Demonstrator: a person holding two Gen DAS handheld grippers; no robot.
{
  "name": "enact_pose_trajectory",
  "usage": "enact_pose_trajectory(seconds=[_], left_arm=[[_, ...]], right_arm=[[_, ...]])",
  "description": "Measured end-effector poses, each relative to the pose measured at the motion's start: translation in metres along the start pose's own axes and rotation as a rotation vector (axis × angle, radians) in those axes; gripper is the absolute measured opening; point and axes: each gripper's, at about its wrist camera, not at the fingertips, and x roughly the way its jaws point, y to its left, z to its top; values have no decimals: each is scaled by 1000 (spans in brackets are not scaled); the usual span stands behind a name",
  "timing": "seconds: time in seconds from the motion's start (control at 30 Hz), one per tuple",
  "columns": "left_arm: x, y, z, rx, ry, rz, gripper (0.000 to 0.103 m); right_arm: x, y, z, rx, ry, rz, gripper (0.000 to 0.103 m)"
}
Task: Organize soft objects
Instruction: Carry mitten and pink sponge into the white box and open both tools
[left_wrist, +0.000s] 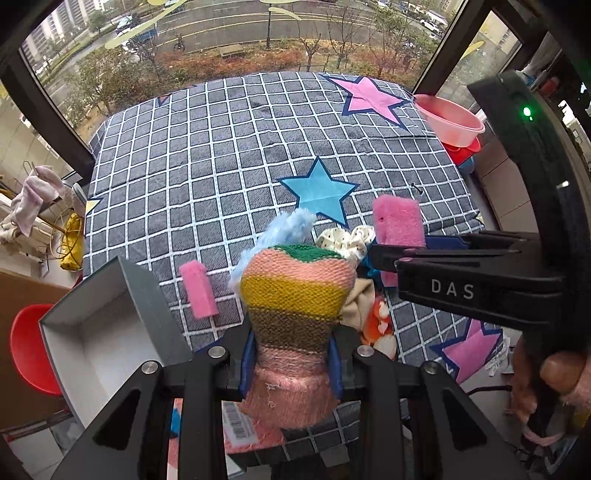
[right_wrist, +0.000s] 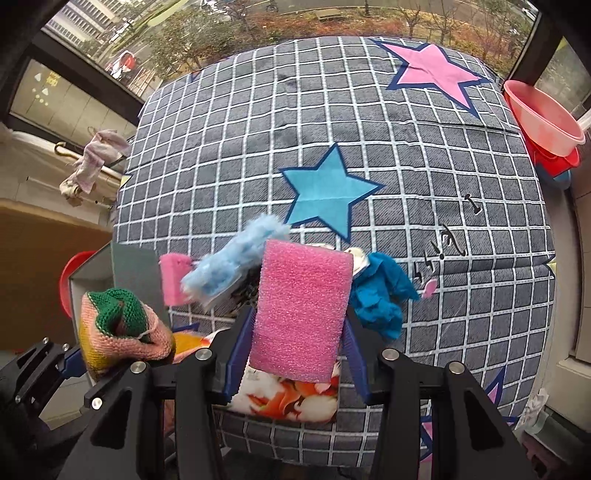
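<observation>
My left gripper (left_wrist: 290, 365) is shut on a striped knitted pouch (left_wrist: 295, 306), pink, yellow, brown and green, held above the bed; the pouch also shows in the right wrist view (right_wrist: 122, 332). My right gripper (right_wrist: 295, 354) is shut on a pink sponge (right_wrist: 301, 310), also visible in the left wrist view (left_wrist: 399, 221). A second, smaller pink sponge (left_wrist: 198, 290) lies beside an open grey box (left_wrist: 110, 332). A fluffy light-blue cloth (right_wrist: 236, 262), a teal cloth (right_wrist: 382, 291), a polka-dot scrunchie (left_wrist: 345, 238) and an orange printed cloth (right_wrist: 288, 400) lie in a pile under the grippers.
The bed has a grey checked cover (left_wrist: 229, 155) with star patches. Stacked pink and red basins (left_wrist: 454, 125) stand at its far right corner. A red stool (left_wrist: 27, 347) is at the left. A cloth on a rack (left_wrist: 33, 199) hangs further left. Windows are behind the bed.
</observation>
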Motion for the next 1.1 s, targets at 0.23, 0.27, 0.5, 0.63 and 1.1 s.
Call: enact_pose_trajectory(seconds=[0.23,0.27,0.5,0.63,1.1], left_arm=[[-16,8,-33,6,16,-15,34],[-18,10,-37,7,17,-17,34],[-34,29,-67,-25,18,-6,34],[-39,49,-82,-86,17,4,34],[-49,119,-126,-271,-4,51,34]], right_arm=[[-9,21,-25,-46,15,6,48],[-10,23,-28,-51,18,6,48],[-17,39,-52,-91,49,13,48],[-18,56,-64,-127,65,22,48],[-13,147,-85,-345,90,25,48]])
